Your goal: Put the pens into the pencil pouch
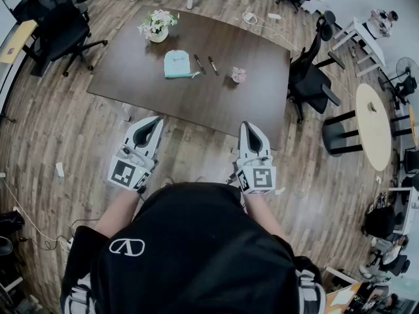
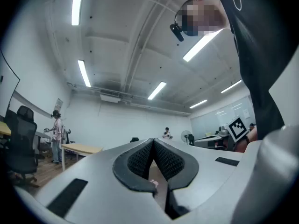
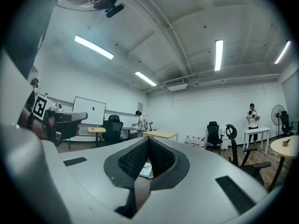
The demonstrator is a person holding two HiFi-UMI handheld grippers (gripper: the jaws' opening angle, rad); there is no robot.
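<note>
Plainly, unless opened, the closed, empty fingers [image 2: 174, 162] of the left gripper [image 1: 155, 122] and right gripper [image 1: 249, 127] may just shove the slim dark pens [image 1: 200, 63] across the brown wooden desk [image 1: 131, 77].

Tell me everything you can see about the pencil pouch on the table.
The pencil pouch is a pale teal, soft-looking rectangle lying flat on the dark wooden table. Small dark print marks its far end, and a pale tab sticks out at its near right corner. Whether it is zipped is too small to tell. The nearest pen lies just to its right.
</note>
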